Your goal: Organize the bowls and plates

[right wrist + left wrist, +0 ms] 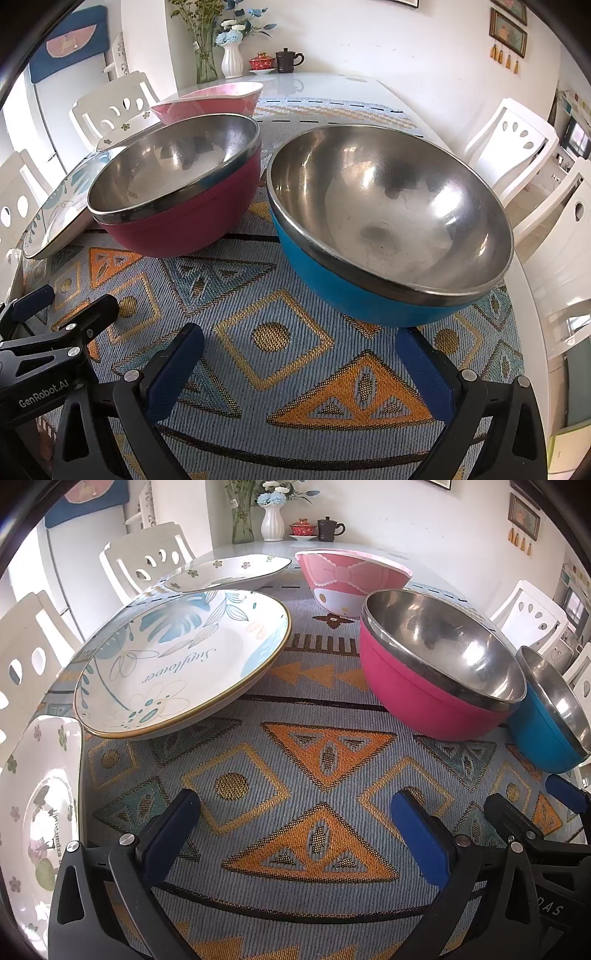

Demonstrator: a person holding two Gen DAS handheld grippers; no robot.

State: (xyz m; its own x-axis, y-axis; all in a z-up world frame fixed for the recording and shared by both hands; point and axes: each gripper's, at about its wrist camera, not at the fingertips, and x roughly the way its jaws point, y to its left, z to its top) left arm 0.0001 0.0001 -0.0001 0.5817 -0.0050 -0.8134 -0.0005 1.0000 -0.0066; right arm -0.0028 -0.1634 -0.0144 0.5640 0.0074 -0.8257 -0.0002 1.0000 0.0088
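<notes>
A large leaf-patterned plate (177, 657) sits left on the patterned mat, with a small flowered plate (225, 574) behind it and another flowered dish (40, 812) at the near left. A pink cartoon bowl (351, 579) stands at the back. A pink steel-lined bowl (436, 672) and a blue steel-lined bowl (388, 229) stand side by side, both upright and empty. My left gripper (295, 812) is open and empty over the mat. My right gripper (299, 350) is open and empty just in front of the blue bowl.
The woven mat (306, 760) covers a white table (332, 85). Vases with flowers (273, 520) and a dark mug (328, 528) stand at the far end. White chairs (517, 140) surround the table on both sides.
</notes>
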